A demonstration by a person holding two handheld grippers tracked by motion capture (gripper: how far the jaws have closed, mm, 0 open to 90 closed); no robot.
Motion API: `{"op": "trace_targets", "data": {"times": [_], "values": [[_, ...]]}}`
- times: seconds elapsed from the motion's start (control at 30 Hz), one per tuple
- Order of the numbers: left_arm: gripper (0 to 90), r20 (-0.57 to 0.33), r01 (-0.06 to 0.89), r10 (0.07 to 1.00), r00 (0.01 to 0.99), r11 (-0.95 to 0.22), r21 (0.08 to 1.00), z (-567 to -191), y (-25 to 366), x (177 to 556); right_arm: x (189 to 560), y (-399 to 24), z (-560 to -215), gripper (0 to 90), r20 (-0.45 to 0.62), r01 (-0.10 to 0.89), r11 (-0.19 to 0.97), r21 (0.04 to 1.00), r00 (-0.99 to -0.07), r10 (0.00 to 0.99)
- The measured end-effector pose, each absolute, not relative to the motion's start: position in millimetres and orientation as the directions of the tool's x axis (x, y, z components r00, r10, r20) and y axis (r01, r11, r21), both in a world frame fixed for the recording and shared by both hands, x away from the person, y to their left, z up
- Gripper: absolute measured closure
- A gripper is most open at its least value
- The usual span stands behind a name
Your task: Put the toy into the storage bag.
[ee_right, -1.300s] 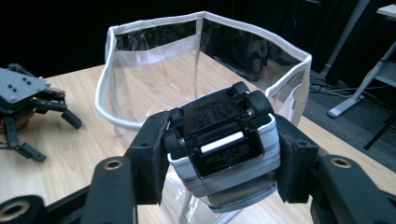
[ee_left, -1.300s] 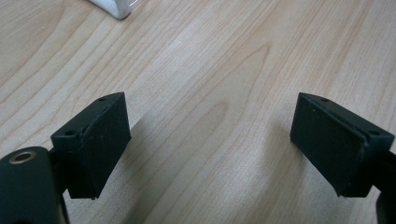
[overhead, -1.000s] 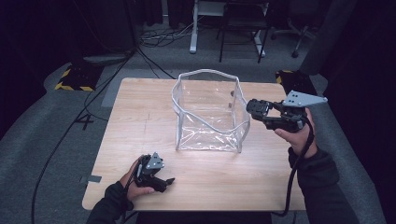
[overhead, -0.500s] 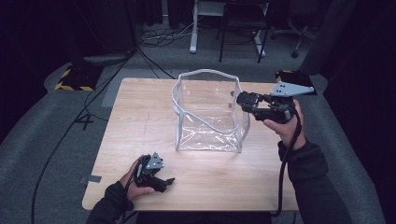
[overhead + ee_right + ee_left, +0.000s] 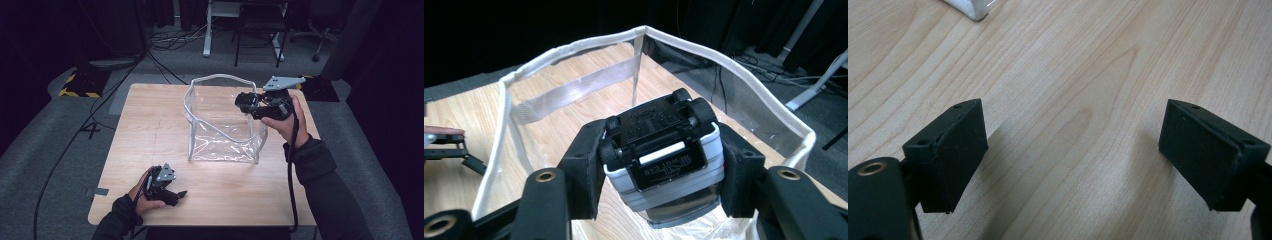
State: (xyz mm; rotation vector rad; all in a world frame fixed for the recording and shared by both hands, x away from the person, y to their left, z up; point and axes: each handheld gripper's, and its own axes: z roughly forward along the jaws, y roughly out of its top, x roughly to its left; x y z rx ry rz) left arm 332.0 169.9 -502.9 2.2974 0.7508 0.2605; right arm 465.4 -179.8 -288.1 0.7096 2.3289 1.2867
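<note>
A clear plastic bag point(image 5: 222, 120) with a white rim stands open at the middle of the wooden table point(image 5: 150, 125). My right gripper point(image 5: 244, 103) hovers over the bag's right rim, shut on a toy car point(image 5: 248, 101). In the right gripper view the toy car point(image 5: 659, 135) is white-bodied and upside down, with its black wheels up. It sits pressed between the pads of the right gripper point(image 5: 663, 165), above the bag's rim point(image 5: 574, 47). My left gripper point(image 5: 176, 195) rests near the table's front left edge. There the left gripper point(image 5: 1073, 155) is open over bare wood.
Grey carpet surrounds the table. Beyond its far edge stand a desk leg point(image 5: 206, 30) and a chair point(image 5: 260, 25), with cables point(image 5: 165, 40) on the floor. A yellow-and-black striped block point(image 5: 77, 85) lies at the far left. A cable point(image 5: 291, 165) trails from the right gripper along the forearm.
The right gripper has carried the toy car leftward and slightly up, from beside the bag's right wall to above its rim. The left gripper has not moved.
</note>
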Motion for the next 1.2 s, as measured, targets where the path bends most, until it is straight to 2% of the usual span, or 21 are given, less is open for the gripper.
{"op": "trace_targets", "data": {"times": [0.4, 0.67, 0.83, 1.03, 1.2], "values": [[12.3, -0.024, 0.444, 0.583, 0.812, -0.59, 0.675, -503, 170, 332, 478, -154, -294, 45.7, -0.098, 0.291, 0.517, 0.805, -0.794, 0.6], [12.3, -0.025, 0.445, 0.584, 0.812, -0.589, 0.674, -503, 170, 332, 481, -132, -300, 45.7, -0.142, 0.329, 0.606, 0.724, -0.789, 0.598], [12.3, -0.022, 0.443, 0.582, 0.813, -0.592, 0.674, -503, 170, 332, 483, -124, -303, 45.8, -0.185, 0.32, 0.678, 0.662, -0.807, 0.561], [12.4, -0.025, 0.444, 0.581, 0.813, -0.592, 0.672, -503, 170, 332, 483, -120, -306, 45.8, -0.191, 0.324, 0.728, 0.604, -0.828, 0.527], [12.4, -0.024, 0.442, 0.579, 0.815, -0.594, 0.672, -503, 170, 332, 482, -121, -310, 45.7, -0.144, 0.374, 0.738, 0.562, -0.834, 0.533]]}}
